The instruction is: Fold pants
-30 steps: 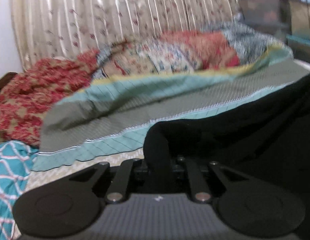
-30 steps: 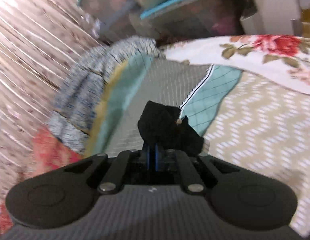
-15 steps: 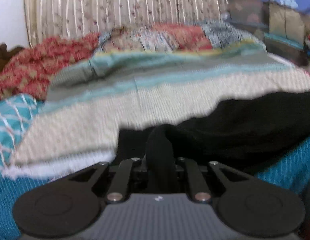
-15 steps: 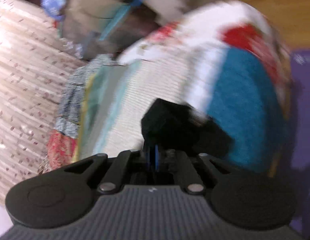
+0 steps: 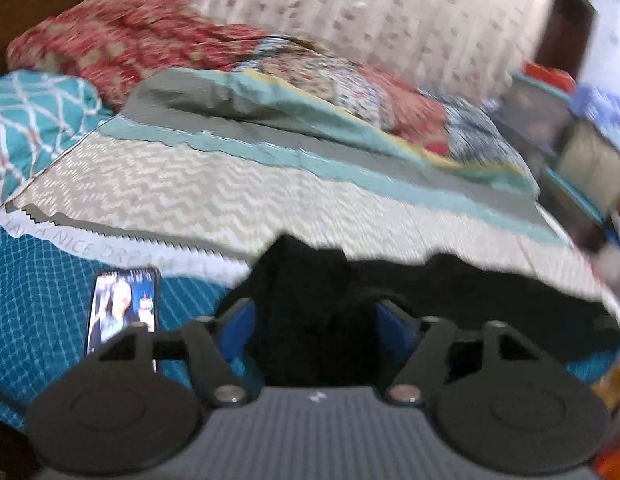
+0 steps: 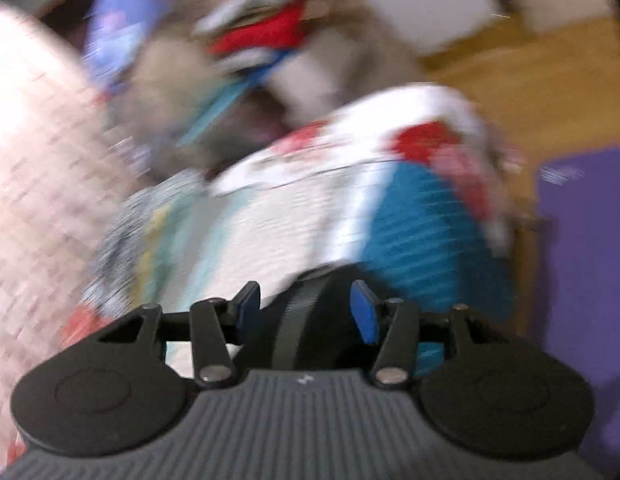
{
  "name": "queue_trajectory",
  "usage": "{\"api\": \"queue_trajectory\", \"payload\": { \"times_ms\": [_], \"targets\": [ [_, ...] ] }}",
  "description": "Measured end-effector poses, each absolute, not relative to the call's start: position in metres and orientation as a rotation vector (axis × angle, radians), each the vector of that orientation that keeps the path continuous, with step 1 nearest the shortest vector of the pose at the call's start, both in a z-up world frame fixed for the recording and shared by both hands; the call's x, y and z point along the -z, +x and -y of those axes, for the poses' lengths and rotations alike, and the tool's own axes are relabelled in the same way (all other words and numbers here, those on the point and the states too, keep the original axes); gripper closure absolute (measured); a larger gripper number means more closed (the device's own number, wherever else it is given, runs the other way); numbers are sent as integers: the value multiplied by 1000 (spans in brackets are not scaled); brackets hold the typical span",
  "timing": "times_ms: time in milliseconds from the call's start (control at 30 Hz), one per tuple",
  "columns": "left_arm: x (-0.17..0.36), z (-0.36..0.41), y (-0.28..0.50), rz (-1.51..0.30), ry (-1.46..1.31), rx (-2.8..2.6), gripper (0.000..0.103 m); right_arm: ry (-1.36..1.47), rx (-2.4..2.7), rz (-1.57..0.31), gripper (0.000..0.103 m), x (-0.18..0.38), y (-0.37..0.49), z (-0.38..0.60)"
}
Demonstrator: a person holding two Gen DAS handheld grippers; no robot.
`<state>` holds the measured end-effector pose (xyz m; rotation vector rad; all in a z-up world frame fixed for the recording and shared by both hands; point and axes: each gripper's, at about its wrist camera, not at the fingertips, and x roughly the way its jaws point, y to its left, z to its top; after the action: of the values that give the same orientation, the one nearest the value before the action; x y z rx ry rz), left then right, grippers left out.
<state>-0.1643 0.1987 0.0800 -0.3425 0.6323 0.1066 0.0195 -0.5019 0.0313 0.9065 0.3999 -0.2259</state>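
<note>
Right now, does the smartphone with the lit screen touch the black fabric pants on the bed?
Apart. The left wrist view shows the smartphone lying on the teal bedspread, with a strip of teal fabric visible between it and the black pants.

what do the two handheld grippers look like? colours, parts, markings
Left gripper and right gripper look identical: a grey ribbed body with a small white logo, two round black discs, black linkage arms on silver pins, and blue finger pads. No cables or sleeves show.
</note>
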Motion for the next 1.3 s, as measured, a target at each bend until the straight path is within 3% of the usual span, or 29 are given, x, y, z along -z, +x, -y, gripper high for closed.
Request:
{"api": "queue_trajectory", "payload": {
  "times_ms": [167, 333, 467, 533, 600, 833, 867, 967, 1167, 1267, 1300],
  "targets": [
    [-87, -207, -113, -645, -328, -55, 27, 722, -147, -530, 50, -52, 51, 394],
    [-99, -195, -137, -562, -213, -38, 24, 594, -548, -700, 50, -47, 53, 270],
    [-91, -218, -161, -585, -329, -114, 24, 353, -990, -763, 49, -69, 41, 159],
    [-87, -233, -175, -582, -394, -158, 24, 124, -1204, -717, 43, -87, 21, 98],
    [-81, -249, -191, -574, -477, -204, 24, -103, -1400, -648, 30, -100, 0, 45],
    [-66, -279, -238, -535, -645, -267, 24, -716, -1734, -534, 17, -76, -52, -64],
    [-64, -279, -240, -535, -650, -264, 24, -783, -1725, -535, 21, -66, -54, -71],
    [-60, -280, -243, -533, -656, -237, 24, -838, -1629, -625, 84, -47, -38, -89],
    [-63, -266, -212, -482, -646, -44, 25, -228, -1324, -752, 89, -108, 67, -57],
    [-70, -245, -180, -453, -587, 79, 29, -152, -1186, -696, 89, -125, 87, -47],
    [-72, -236, -172, -440, -558, 119, 37, -158, -1160, -670, 89, -130, 88, -45]
  ]
}}
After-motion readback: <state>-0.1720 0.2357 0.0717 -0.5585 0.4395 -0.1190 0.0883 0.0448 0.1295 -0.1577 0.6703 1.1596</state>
